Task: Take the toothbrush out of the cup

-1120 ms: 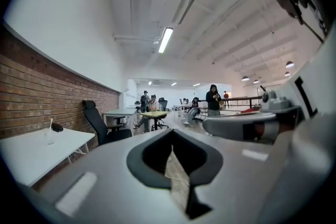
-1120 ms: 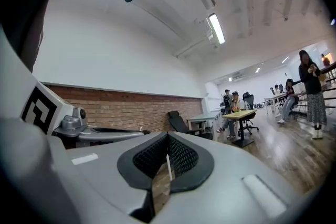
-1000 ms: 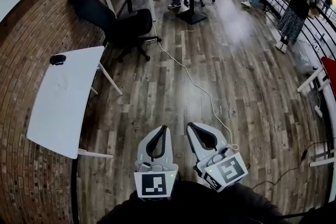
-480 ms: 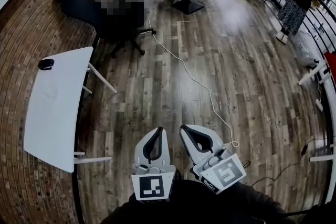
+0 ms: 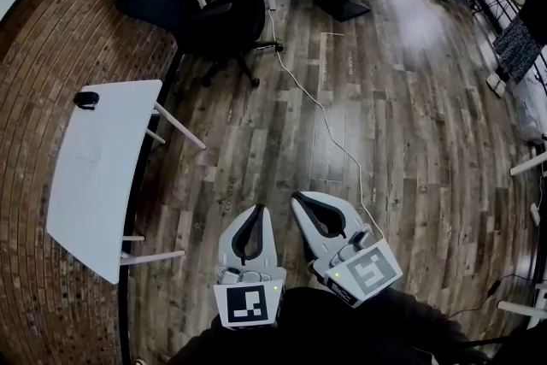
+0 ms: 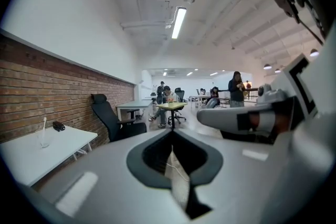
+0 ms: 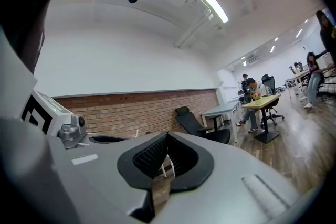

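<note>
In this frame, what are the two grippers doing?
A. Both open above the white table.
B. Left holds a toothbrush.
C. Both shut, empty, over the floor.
C: left gripper and right gripper show jaws together, nothing between, over the wood floor beside the white table.

Shows a white table beside the brick wall, a black object at its far end; beyond, a black office chair. Shows a white cable across the wooden floor.

A cup stands on the table, chair beyond.
</note>
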Demonstrator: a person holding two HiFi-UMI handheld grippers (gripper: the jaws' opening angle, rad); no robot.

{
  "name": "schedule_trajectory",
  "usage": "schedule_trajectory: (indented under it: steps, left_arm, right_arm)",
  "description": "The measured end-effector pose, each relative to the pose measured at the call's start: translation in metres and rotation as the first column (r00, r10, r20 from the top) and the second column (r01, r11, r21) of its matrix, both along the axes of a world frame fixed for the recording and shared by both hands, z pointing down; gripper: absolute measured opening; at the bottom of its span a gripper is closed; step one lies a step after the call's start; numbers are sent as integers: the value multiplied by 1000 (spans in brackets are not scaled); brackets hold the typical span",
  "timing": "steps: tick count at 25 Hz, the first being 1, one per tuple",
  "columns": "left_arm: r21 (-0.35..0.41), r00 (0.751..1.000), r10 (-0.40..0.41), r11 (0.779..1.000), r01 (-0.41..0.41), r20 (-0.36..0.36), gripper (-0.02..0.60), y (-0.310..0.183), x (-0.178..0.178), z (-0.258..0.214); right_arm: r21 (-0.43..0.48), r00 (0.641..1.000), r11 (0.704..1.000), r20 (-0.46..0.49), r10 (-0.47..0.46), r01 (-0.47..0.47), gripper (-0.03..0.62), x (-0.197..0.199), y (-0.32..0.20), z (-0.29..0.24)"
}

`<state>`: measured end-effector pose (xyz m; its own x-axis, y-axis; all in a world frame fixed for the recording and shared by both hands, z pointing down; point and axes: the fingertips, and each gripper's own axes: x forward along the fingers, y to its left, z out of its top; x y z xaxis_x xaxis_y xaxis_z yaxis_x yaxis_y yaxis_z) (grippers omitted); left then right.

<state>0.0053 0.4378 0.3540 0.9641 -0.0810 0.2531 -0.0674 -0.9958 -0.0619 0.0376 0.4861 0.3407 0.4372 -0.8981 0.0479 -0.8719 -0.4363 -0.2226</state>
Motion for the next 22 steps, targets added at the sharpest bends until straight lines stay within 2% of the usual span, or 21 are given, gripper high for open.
schedule_trajectory:
  steps: [4, 9, 14, 18, 22]
  left_arm:
    - [11, 997, -73, 997, 73, -3, 9, -5, 26, -5]
    - [25, 985, -171, 985, 171, 17, 9, -30, 39, -6]
    - [27, 961, -274, 962, 273, 29, 9, -61, 38, -3]
    - [7, 945, -326, 945, 326, 28, 9, -83, 43, 2]
    - [-20, 927, -374, 927, 375, 8, 9, -115, 53, 1]
  right_arm:
    - [22, 997, 997, -3, -72, 72, 2, 33, -8, -5]
    - [43, 986, 985, 21, -167, 166, 2, 51, -37, -6]
    - [62, 963, 963, 39, -266, 264, 2, 53, -72, -3]
    - [31, 948, 949, 33, -315, 314, 2, 60, -96, 2]
    - [53, 934, 933, 3, -357, 356, 2, 69, -127, -6]
